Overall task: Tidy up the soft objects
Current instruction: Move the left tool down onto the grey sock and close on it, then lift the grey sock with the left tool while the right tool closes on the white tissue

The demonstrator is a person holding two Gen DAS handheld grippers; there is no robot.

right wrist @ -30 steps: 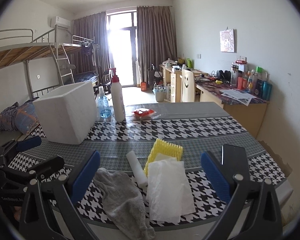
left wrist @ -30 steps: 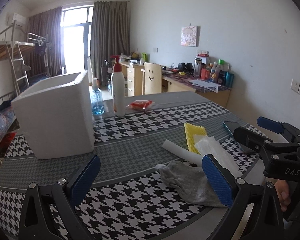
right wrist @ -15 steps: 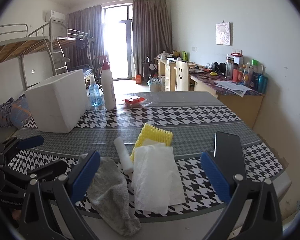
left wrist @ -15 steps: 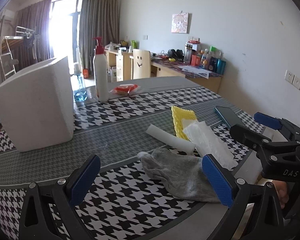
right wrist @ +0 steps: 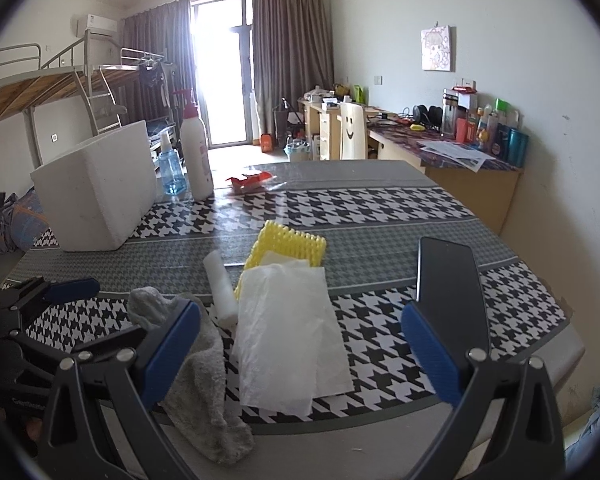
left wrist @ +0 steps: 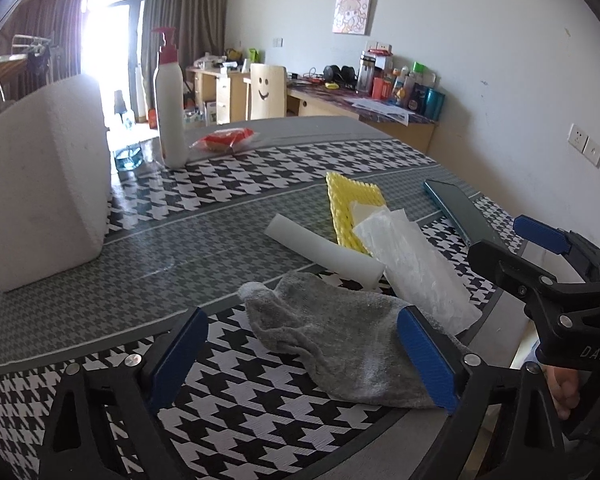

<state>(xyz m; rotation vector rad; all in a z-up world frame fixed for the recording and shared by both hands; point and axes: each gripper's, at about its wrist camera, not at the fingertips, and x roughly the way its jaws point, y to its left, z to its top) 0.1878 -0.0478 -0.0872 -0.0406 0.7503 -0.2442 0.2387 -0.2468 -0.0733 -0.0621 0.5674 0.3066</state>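
Sock (left wrist: 340,344), grey and limp, lies at the worktop's (left wrist: 228,396) near edge, easy first pick. Left tongs (left wrist: 302,350) straddle it, just narrowing, pads not pressing. Right tongs (right wrist: 300,350) wide, empty, tissue (right wrist: 288,332) at 12 o'clock.

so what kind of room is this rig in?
Looks like a dorm-style bedroom, not a lab: a metal bunk bed with ladder, a cluttered study desk along the wall, and a chair with a smiley face.
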